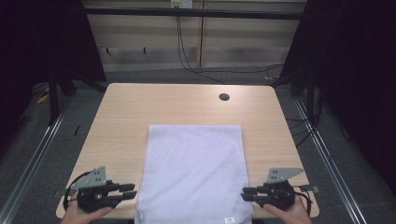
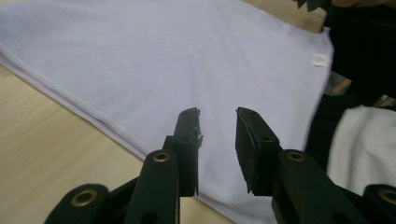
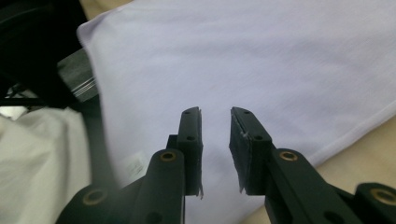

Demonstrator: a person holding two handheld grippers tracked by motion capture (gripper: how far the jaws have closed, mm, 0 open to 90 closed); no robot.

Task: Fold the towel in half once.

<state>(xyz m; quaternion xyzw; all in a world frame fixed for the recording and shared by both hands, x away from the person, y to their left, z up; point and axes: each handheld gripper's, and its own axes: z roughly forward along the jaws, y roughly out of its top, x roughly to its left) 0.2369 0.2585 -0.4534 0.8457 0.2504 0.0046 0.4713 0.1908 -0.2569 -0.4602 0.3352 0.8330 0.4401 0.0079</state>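
White cloth (image 1: pixel 194 172) flat on table (image 1: pixel 121 112); left gripper (image 1: pixel 132 190) and right gripper (image 1: pixel 244 193) at its near corners, jaws apart, gripping nothing; small tag (image 2: pixel 319 59) in left gripper view.

Cloth (image 1: pixel 194 172): pale lilac-white fabric, matt, fine knit, stitched hem; small label at 5 o'clock.
Table (image 1: pixel 126 112): light wood-grain top, smooth, low sheen.
Left gripper (image 2: pixel 217 135): black matt plastic jaws, brass-coloured rivets.
Right gripper (image 3: pixel 215 133): the same finish.
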